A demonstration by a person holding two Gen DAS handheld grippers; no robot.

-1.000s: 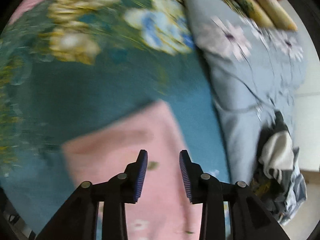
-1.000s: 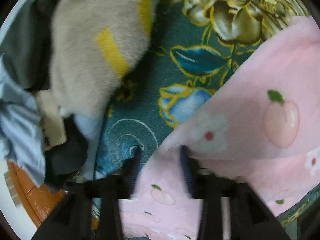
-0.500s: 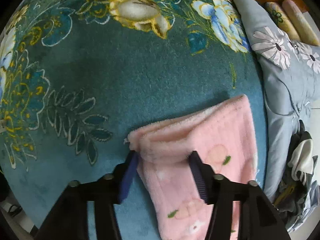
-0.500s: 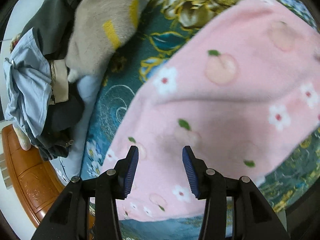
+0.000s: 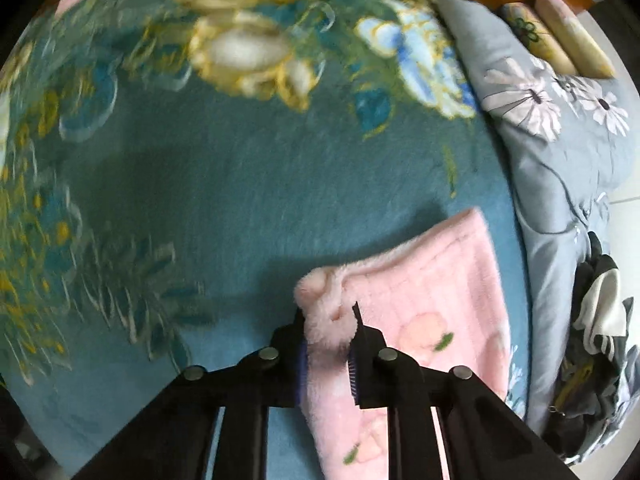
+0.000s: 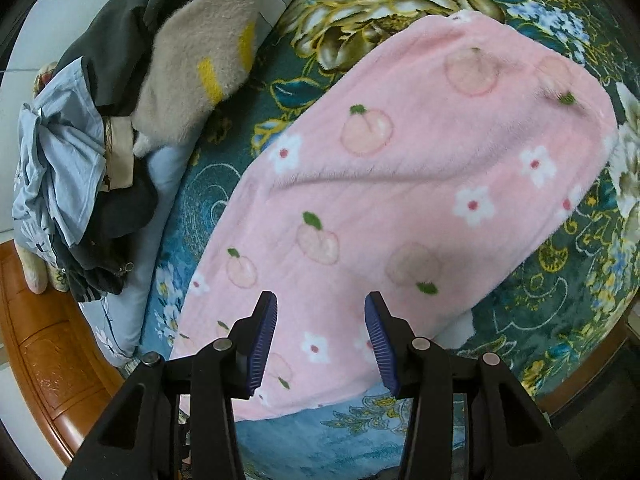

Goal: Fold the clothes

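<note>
A pink fleece garment (image 6: 400,184) with peach and flower prints lies spread on a teal floral blanket (image 6: 560,280). In the left wrist view its near corner (image 5: 324,300) is bunched up between the fingers of my left gripper (image 5: 328,320), which is shut on it; the rest of the pink fleece garment (image 5: 432,312) trails to the right. My right gripper (image 6: 320,320) hovers over the garment's lower part, open, with nothing between its blue pads.
A heap of other clothes (image 6: 92,152) with a beige furry piece (image 6: 200,60) sits left of the garment in the right wrist view. A grey flowered pillow (image 5: 560,128) lies at the right in the left wrist view. A wooden bed frame (image 6: 44,340) borders the blanket.
My left gripper closed on the garment's bunched corner, which was only between its open fingers half a second ago. My right gripper let go and rose above the spread fleece.
</note>
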